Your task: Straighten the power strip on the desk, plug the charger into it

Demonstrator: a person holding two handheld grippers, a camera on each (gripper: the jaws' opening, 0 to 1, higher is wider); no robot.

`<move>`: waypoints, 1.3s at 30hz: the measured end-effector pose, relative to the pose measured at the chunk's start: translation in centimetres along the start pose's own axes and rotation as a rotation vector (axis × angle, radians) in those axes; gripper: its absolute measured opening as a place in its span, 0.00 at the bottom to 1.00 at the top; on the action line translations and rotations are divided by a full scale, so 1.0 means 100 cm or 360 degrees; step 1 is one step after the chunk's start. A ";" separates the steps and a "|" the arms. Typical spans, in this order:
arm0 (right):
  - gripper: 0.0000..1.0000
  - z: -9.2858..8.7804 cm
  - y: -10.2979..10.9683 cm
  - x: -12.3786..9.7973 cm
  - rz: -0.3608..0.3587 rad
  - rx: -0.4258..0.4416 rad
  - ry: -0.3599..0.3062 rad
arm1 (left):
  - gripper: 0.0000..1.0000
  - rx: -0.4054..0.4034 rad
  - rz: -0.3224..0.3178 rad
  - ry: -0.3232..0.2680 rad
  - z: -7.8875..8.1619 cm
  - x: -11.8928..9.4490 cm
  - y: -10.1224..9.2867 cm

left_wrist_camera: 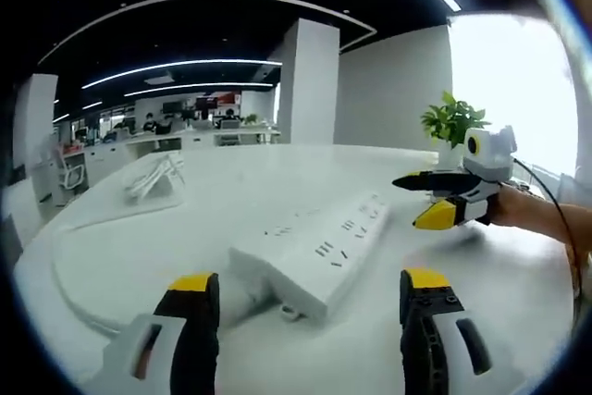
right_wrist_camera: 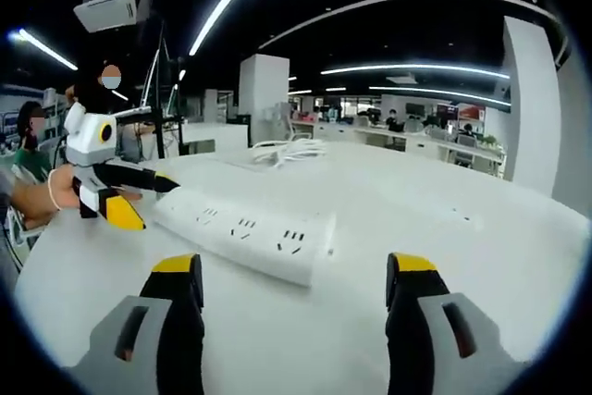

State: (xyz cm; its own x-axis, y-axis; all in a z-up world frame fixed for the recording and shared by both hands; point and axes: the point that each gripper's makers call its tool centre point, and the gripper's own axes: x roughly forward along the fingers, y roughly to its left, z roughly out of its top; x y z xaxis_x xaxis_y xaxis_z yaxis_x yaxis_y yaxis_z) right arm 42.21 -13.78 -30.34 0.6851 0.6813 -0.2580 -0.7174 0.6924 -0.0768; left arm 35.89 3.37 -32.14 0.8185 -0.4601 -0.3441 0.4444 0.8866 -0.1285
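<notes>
Power strip flat on desk

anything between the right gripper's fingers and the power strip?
Nothing: in the right gripper view, bare white desk runs from the open right gripper up to the power strip. The left gripper sits at the strip's far end.

Power strip lies on desk, coiled cable behind it.
</notes>
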 end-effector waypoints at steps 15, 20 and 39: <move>0.71 -0.006 0.013 0.012 0.0114 0.0018 0.0043 | 0.77 -0.0005 -0.0033 0.0042 -0.002 0.006 -0.001; 0.67 -0.008 0.012 0.016 0.0136 0.0019 0.0059 | 0.75 0.0007 -0.0026 0.0058 -0.002 0.008 0.001; 0.56 -0.008 0.018 0.024 0.0245 0.0101 0.0082 | 0.66 0.0010 -0.0011 0.0086 -0.002 0.015 0.005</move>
State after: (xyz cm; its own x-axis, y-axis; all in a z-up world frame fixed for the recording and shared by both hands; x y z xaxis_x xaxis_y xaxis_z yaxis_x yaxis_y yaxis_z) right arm 42.46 -11.15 -31.86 0.5591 0.7685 -0.3111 -0.8030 0.5954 0.0277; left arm 37.25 3.15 -32.93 0.7945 -0.4631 -0.3928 0.4527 0.8828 -0.1251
